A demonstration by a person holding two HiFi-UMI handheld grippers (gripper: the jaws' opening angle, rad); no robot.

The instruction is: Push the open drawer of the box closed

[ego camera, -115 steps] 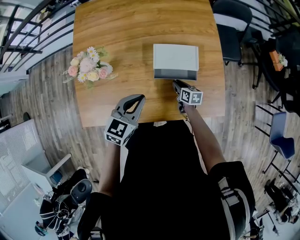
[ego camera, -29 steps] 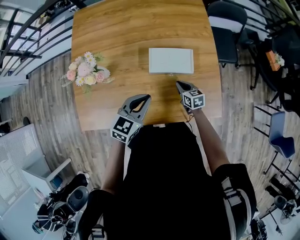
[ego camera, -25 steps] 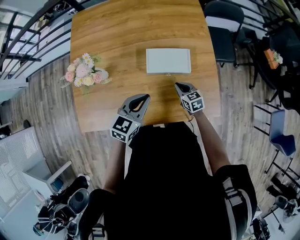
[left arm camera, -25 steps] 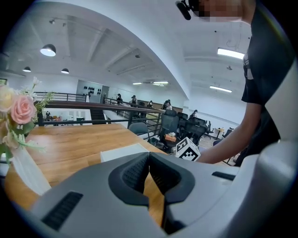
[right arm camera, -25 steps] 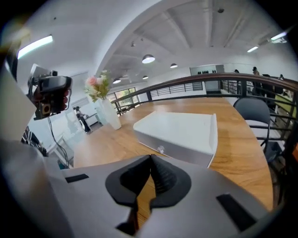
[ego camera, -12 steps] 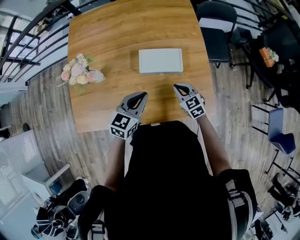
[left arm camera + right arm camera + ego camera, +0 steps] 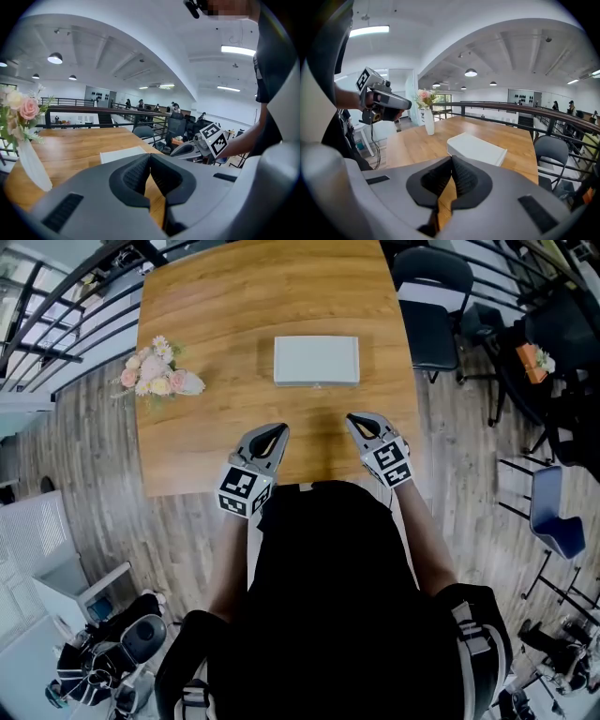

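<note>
Drawer closed: the flat white rectangular box lies mid-table, with both grippers clear of it.

The box is seen on the warm brown wooden table with its drawer not protruding, so the push is judged complete. The left gripper and the right gripper are held near the table's near edge, each with its jaws pressed together on nothing. If another push were given, the box could be slid toward the far edge, since nothing is seen bracing it. A drawer left slightly proud cannot be ruled out from above. The bunch of pink and white flowers, well to the left, is judged unlikely to be struck.
</note>
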